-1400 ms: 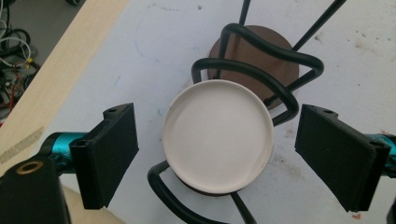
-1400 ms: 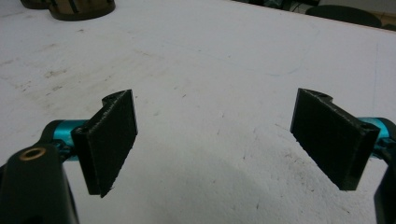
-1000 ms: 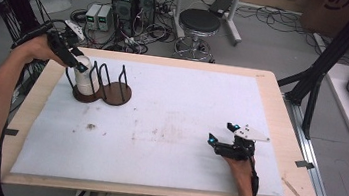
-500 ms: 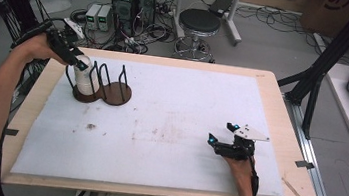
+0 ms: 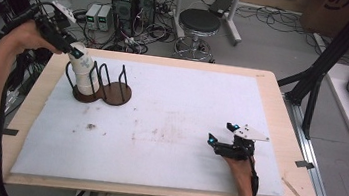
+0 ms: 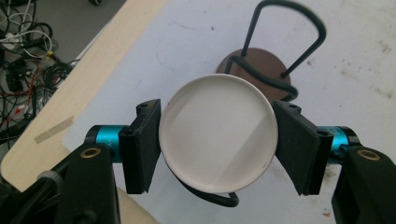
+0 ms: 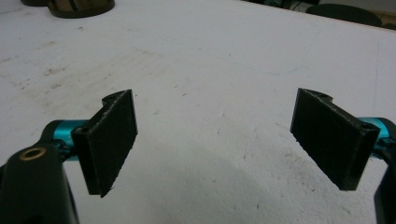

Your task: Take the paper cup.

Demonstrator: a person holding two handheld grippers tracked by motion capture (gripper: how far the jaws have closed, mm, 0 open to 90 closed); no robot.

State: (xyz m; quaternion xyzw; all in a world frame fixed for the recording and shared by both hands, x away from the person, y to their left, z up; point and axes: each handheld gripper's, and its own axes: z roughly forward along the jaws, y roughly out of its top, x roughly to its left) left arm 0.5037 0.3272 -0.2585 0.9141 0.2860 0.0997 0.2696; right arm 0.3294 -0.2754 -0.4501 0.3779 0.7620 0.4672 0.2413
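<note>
High view: left tool (image 5: 70, 50) at far left of tabletop (image 5: 265, 84), jaws just closed, now clamped on top of white cup stack (image 5: 83, 69). Stack tall, round, plain white, standing in left ring of dark wooden rack (image 5: 105, 92). Black wire hoops (image 5: 124, 74) rise close around stack. Near right: right tool (image 5: 213, 141) low over white mat (image 5: 180, 114), jaws spread, nothing between.

no readable text, labels or numbers
</note>
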